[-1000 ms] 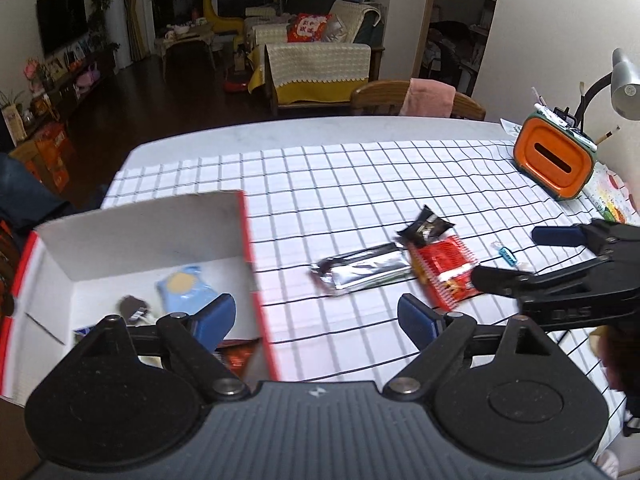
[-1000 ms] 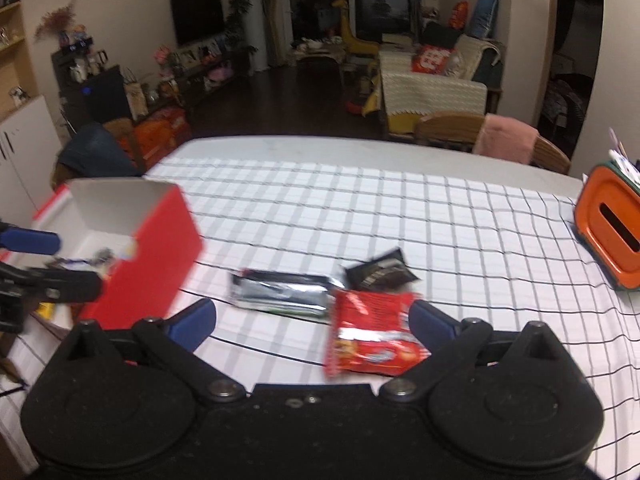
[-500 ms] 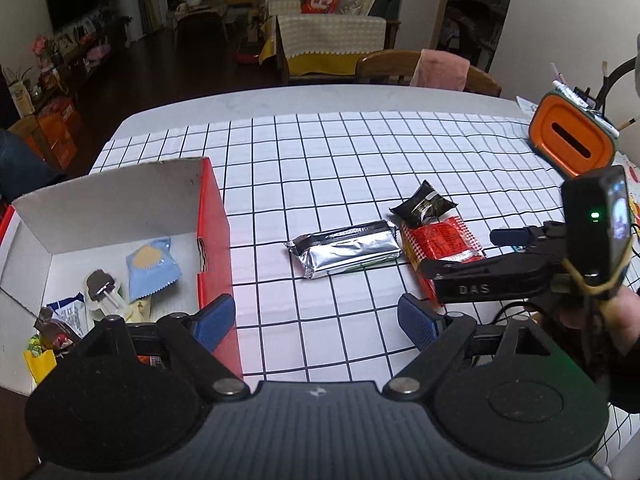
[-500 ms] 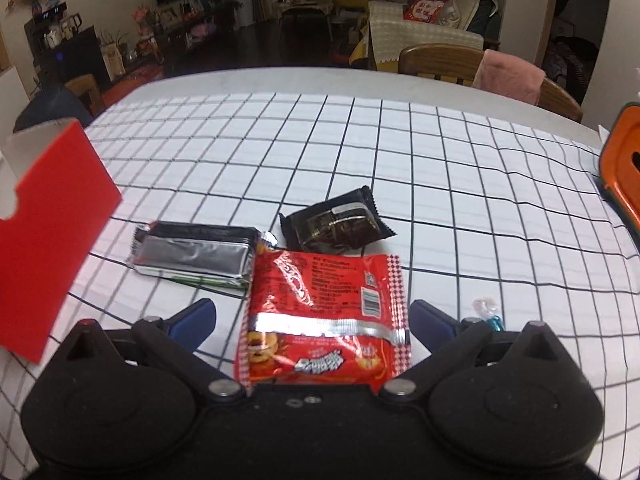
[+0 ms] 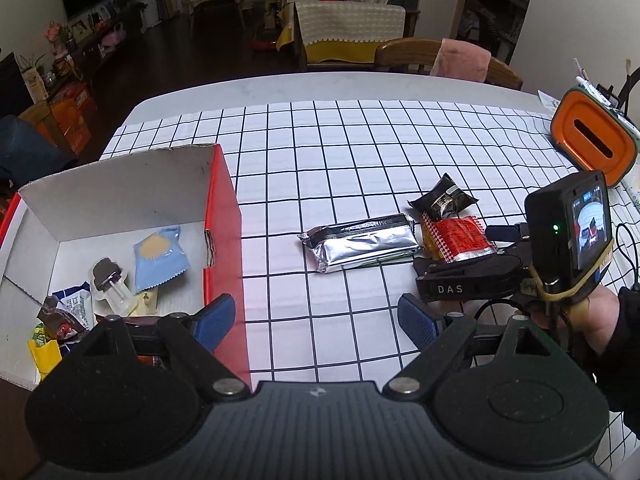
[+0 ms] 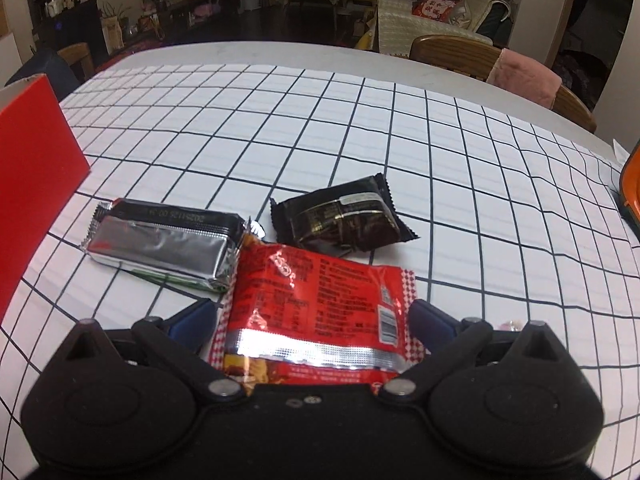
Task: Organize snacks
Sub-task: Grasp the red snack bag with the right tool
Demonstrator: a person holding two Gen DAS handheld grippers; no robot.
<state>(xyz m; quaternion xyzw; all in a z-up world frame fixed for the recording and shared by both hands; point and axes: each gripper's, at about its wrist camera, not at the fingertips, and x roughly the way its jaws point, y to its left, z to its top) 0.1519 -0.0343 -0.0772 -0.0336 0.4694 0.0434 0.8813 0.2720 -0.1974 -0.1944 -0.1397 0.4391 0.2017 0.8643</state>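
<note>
Left wrist view sits fairly high over the near edge of the checked tablecloth (image 5: pixel 360 152), looking down and forward past its own blue fingertips (image 5: pixel 216 320) at the bottom of the frame, so it takes in most of the table: red box (image 5: pixel 224 216) at lower left, orange holder (image 5: pixel 592 144) at upper right, living room up top. Right wrist view is way lower and closer, nearly skimming the cloth, facing the same general way with the red packet (image 6: pixel 320 304) filling bottom centre. Both share the red packet, silver packet (image 5: pixel 360 246) (image 6: pixel 164 246), black packet (image 5: pixel 442 200) (image 6: pixel 344 220) and the box's red wall; the left view also catches the right gripper (image 5: pixel 456 268) at right.
</note>
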